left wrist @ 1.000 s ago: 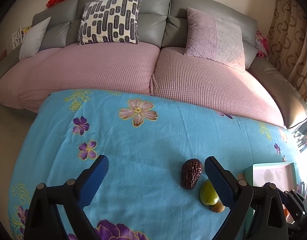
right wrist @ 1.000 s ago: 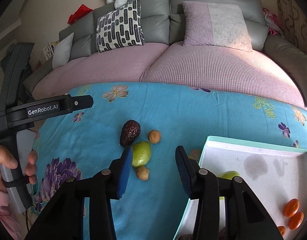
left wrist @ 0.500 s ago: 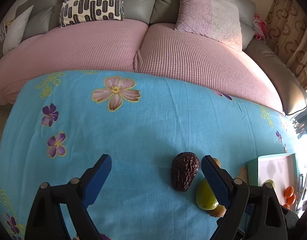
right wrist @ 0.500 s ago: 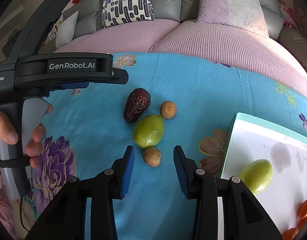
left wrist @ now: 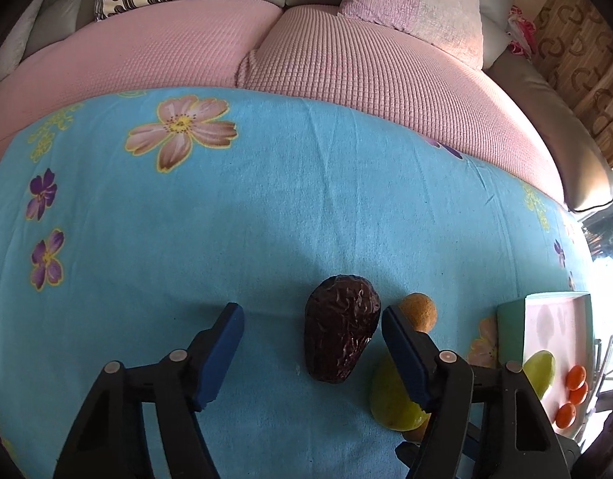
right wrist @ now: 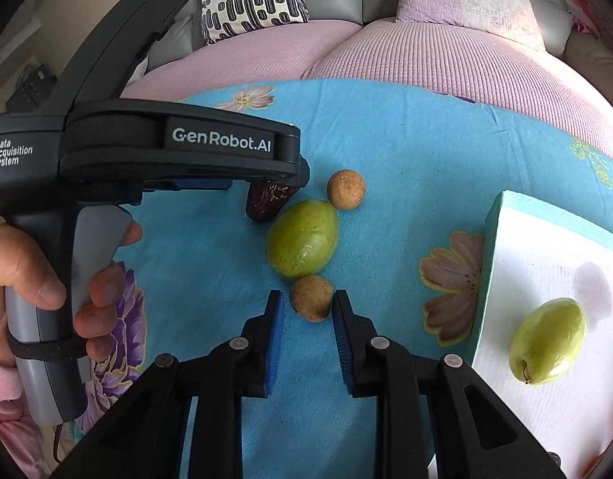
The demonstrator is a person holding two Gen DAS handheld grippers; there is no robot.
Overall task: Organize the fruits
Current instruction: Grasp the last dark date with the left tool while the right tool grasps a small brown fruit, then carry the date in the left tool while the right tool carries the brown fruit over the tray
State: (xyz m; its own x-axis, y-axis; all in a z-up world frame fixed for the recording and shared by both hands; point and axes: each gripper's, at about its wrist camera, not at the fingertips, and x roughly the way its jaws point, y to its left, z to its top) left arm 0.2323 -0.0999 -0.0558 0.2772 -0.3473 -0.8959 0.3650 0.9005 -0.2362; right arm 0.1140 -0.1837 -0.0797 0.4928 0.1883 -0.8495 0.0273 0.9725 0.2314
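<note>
On the blue flowered cloth lie a dark wrinkled date [left wrist: 340, 337], a green fruit [right wrist: 302, 237] and two small brown round fruits [right wrist: 345, 189] [right wrist: 311, 297]. My left gripper [left wrist: 312, 313] is open, the date between its fingers near the right one. My right gripper [right wrist: 306, 299] is open and its fingertips flank the nearer brown fruit without clamping it. In the right wrist view the left gripper's black body [right wrist: 167, 151] hides most of the date [right wrist: 268, 201].
A white tray with a teal rim [right wrist: 490, 239] lies to the right, holding a green fruit [right wrist: 548, 345] and small orange fruits [left wrist: 574, 393]. A pink sofa with cushions [left wrist: 410, 4] runs behind the table. A hand [right wrist: 31, 275] grips the left gripper's handle.
Both grippers have come down and forward toward the fruits. The left one now straddles the date; the right one has reached the near brown fruit, fingers slightly narrowed.
</note>
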